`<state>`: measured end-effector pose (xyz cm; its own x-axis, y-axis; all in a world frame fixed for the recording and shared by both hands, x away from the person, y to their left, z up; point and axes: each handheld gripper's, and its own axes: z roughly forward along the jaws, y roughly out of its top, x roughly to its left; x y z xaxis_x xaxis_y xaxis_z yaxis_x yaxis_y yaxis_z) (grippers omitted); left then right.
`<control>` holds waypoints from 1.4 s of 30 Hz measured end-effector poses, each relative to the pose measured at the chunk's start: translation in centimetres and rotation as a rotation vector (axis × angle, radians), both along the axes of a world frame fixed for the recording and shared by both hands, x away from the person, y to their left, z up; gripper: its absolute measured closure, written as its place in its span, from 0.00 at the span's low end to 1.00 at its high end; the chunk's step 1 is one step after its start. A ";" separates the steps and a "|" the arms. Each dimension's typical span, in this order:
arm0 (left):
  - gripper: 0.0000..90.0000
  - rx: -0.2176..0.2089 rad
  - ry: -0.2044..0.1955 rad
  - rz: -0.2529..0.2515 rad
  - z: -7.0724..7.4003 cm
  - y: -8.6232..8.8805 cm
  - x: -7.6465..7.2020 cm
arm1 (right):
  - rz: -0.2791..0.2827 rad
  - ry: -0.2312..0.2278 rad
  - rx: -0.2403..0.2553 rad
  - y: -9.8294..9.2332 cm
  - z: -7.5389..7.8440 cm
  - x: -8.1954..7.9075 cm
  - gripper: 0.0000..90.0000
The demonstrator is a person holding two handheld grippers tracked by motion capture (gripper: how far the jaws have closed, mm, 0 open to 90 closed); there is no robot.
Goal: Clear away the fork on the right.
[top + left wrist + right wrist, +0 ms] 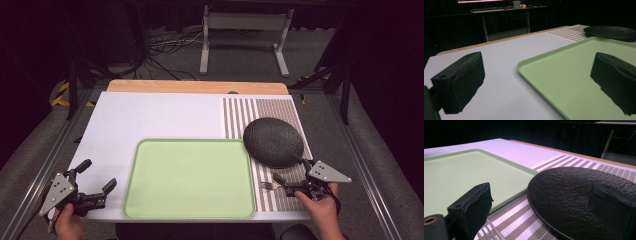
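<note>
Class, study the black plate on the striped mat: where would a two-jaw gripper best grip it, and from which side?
Grip the black plate at its thin near rim, coming in low from the right gripper's side. It lies flat and wide, so only the edge fits between jaws.

The right gripper (544,207) holds its black jaws wide apart. Between them lie a round, rough black plate (574,192) on a striped placemat (521,220), beside a pale green tray (461,175).

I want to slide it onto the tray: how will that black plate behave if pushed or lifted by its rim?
The black plate looks stiff and shallow, so it should slide flat rather than tip. Its pebbled surface may grip the fingers well. It partly overlaps the green tray, so its edge probably rides on the tray's rim.
</note>
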<state>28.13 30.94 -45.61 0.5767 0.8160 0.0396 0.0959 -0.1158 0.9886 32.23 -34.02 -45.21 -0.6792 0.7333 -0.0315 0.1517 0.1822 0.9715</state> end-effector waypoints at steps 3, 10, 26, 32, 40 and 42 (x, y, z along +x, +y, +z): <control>0.00 0.006 0.001 -0.003 0.0 -0.1 0.0 | 0.010 -0.001 -0.012 0.1 0.3 0.1 0.06; 0.00 0.005 0.002 0.006 0.0 0.0 -0.1 | 0.052 -0.004 -0.013 0.9 1.8 1.2 0.05; 0.00 0.011 0.003 0.005 0.0 -0.1 -0.2 | 0.139 0.105 -0.231 1.1 4.6 3.1 0.05; 0.00 0.011 0.007 0.002 0.0 -0.2 -0.2 | 0.193 0.143 -0.397 1.7 6.0 3.5 0.08; 0.00 0.008 0.007 0.004 0.0 -0.1 -0.2 | 0.263 0.218 -0.575 2.6 6.6 4.3 0.11; 0.00 0.007 0.007 0.004 0.0 -0.1 -0.2 | 0.281 0.243 -0.615 2.8 6.7 4.5 0.12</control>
<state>27.94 30.81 -45.61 0.5736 0.8181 0.0416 0.1034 -0.1226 0.9871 36.72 -31.22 -38.49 -0.8798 0.4281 -0.2066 0.2180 0.7496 0.6250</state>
